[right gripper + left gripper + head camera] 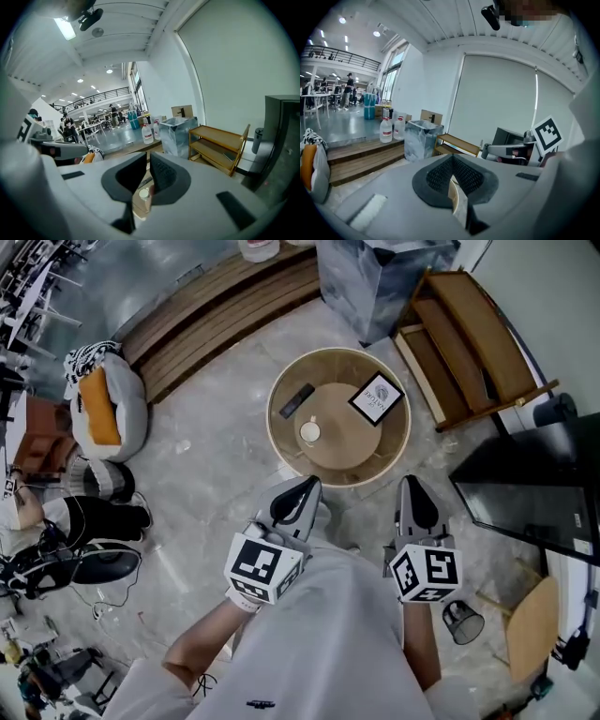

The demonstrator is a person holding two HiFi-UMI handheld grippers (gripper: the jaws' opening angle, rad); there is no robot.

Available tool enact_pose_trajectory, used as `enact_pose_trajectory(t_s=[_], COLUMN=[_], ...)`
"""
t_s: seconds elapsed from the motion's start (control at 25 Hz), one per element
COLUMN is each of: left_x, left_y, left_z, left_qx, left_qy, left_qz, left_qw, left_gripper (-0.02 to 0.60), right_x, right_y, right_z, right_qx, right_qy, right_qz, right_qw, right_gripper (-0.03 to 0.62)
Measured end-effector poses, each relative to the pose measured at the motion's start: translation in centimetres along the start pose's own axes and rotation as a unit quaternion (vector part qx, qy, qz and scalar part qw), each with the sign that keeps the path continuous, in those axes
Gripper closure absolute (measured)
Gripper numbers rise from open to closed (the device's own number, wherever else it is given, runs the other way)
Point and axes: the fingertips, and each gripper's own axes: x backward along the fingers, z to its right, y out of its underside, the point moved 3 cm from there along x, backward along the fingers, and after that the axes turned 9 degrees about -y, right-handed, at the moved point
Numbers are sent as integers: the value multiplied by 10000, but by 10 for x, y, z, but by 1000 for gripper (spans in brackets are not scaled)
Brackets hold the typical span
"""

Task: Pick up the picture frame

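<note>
The picture frame was seen lying flat on the round table, in the upper right part of its top, above the middle of the head view. It was a dark-edged, nearly square piece turned like a diamond, so no clear long side could be made out. Its corners pointed up, down, left and right in the frame. A dark remote and a small white cup were set apart from it on the left half of the tabletop. Both tongs were held below the table edge, well apart from the frame. The left gripper was pressed together on nothing, as shown in its own view. The right gripper was likewise closed and empty. The frame lay straight above the right gripper and a little to its left. It lay up and to the right of the left one, so the right hand was judged the nearer
</note>
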Motion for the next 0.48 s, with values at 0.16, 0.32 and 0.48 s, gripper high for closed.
enact_pose_trajectory(t_s=[0.16,0.32,0.48], left_x=[-38,-72,-100], left_y=[-30,-47,-48], left_z=[-36,-59,-62], left_qx=[-76,-141,-155], left_qy=[248,399,476], left_qz=[101,84,-114], left_qw=[9996,9991,9987], left_gripper=[578,578,578], right_x=[-45,-72,-88], right_y=[-12,-18,-18], right_z=[1,10,28], right_qx=[-121,-256,-347], right_qy=[300,516,559], right_qz=[-10,-53,-139], right_qw=[9995,9983,9977], right_gripper=[585,585,585])
